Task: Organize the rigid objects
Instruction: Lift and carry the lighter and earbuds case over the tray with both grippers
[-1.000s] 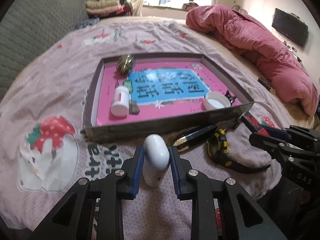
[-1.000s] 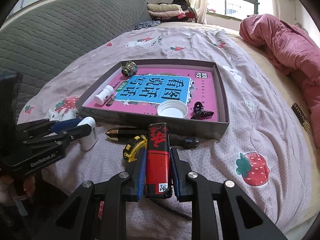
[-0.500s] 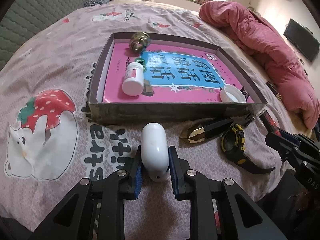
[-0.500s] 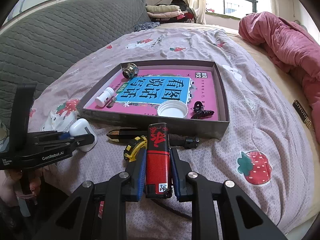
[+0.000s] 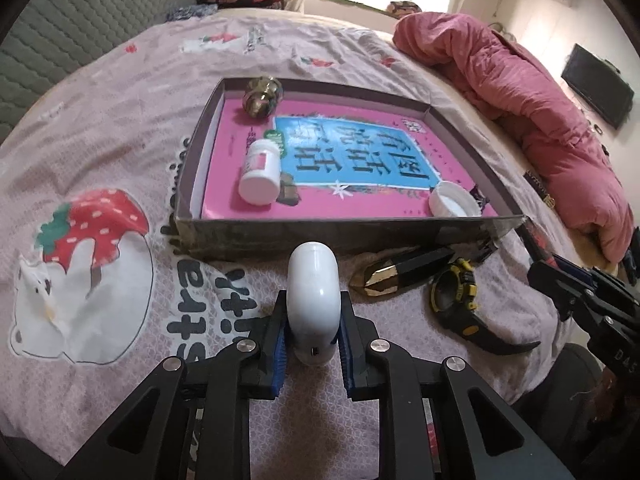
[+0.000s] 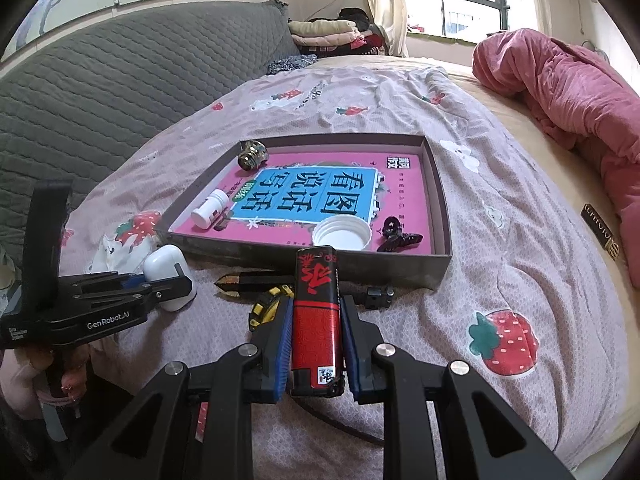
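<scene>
A shallow grey cardboard box (image 5: 344,236) with a pink printed floor sits on the bed. Just before it, the left gripper (image 5: 313,334) clamps a white rounded plastic case (image 5: 313,304); the right gripper (image 6: 314,344) grips a red-and-black lighter (image 6: 316,312).

Daylight enters through the window (image 6: 452,4) at the far end of the room, and its panes are blown out to near white in both views. The light is soft and even across the bed (image 6: 500,240), so shadows stay faint; a thin dark band lies under the near wall of the tray (image 5: 320,232). The white case (image 5: 313,296) carries a small glossy highlight on its rounded top. Both pictures are sharp at the centre, with no motion blur. Fisheye distortion bends the bed and walls into curves, and black vignetting fills the corners. Colours look slightly washed out near the window.
</scene>
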Demonstrator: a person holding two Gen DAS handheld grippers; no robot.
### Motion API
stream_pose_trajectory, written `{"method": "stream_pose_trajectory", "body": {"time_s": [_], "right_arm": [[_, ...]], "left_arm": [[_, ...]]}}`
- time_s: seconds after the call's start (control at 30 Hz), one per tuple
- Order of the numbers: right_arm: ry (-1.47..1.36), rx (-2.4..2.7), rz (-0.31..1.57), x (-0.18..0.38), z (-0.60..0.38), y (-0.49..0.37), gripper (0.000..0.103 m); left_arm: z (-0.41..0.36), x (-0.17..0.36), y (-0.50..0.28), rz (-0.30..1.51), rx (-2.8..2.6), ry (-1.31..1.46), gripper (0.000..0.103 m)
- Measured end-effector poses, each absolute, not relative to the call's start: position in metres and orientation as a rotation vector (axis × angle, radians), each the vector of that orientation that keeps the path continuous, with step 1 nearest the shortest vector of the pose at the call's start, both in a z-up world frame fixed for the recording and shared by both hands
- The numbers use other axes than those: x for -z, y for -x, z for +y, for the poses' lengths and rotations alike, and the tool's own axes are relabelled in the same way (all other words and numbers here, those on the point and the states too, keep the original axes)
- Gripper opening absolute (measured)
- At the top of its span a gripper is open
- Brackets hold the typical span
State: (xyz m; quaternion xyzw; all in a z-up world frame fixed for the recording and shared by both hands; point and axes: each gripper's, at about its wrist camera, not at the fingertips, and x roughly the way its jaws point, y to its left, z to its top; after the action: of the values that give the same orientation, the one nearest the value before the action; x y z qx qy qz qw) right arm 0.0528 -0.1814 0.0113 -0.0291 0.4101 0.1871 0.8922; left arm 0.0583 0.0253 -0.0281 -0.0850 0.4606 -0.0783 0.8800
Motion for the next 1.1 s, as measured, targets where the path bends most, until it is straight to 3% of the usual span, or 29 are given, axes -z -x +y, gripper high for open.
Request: {"method": "stream_pose_trajectory", "body": {"time_s": [1.1], "right_arm": [[0.049,-0.395,0.730,-0.034,-0.171,-0.056,0.023]], "left_arm": [[0.011,-0.018,-0.070,0.819,0.159,0.175,0.022]]}}
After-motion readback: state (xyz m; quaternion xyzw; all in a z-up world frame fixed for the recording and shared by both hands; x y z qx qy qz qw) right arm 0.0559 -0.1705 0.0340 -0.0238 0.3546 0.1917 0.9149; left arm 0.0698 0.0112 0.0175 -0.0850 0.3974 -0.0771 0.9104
